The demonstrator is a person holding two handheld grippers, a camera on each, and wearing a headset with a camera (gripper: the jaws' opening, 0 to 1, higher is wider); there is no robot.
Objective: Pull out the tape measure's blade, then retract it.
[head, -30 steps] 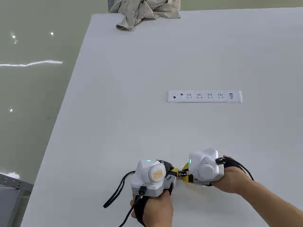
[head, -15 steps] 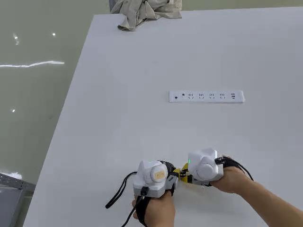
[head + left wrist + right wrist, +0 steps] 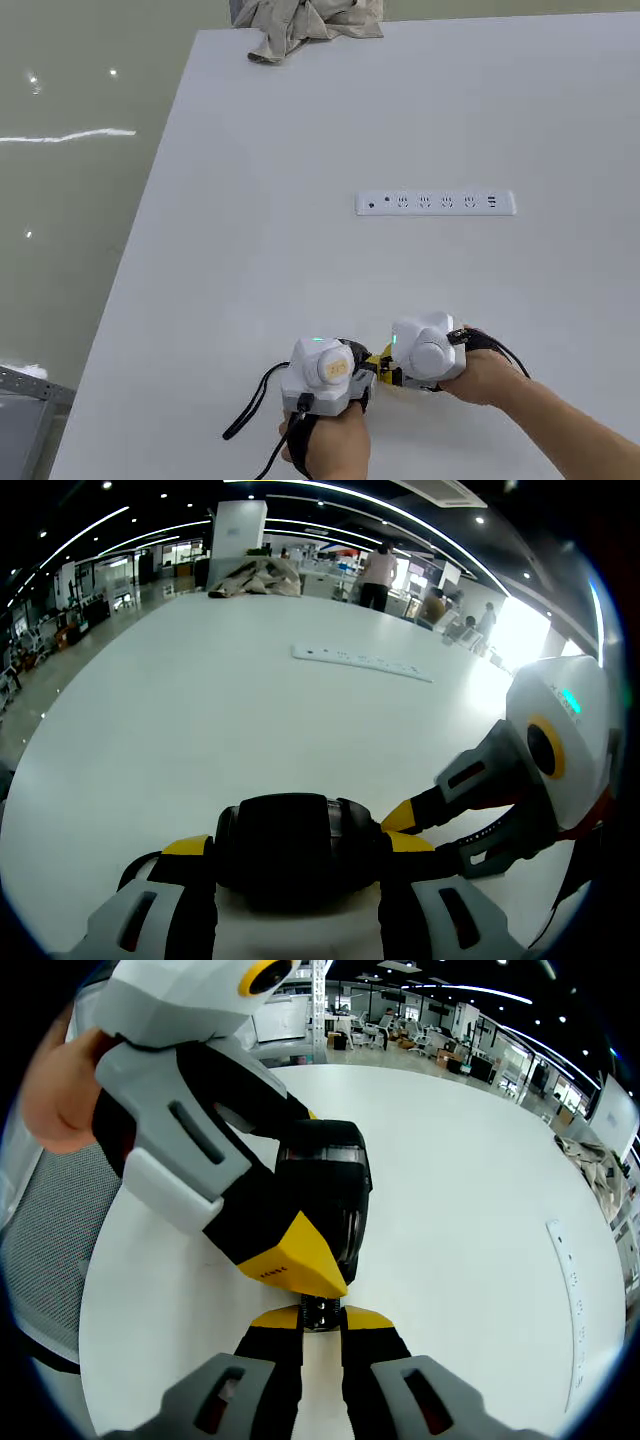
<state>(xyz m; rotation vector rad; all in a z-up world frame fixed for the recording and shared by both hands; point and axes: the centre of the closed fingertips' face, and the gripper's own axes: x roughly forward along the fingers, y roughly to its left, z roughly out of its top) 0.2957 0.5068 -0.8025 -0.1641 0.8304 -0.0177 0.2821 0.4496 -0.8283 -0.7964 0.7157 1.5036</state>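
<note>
The tape measure (image 3: 300, 825) is being clamped between the jaws of the left gripper (image 3: 296, 848), while its blade tip (image 3: 322, 1309) is being pinched by the right gripper (image 3: 322, 1319), jaws narrow.

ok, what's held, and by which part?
Left gripper clamps the tape measure by its case sides; right gripper pinches the blade tip at its mouth.

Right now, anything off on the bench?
Only the crumpled cloth at the far edge of the table looks untidy. The power strip lies flat; the tape measure is clamped in the left claw, the right claw pinching its blade tip. Nothing spilled or damaged.
</note>
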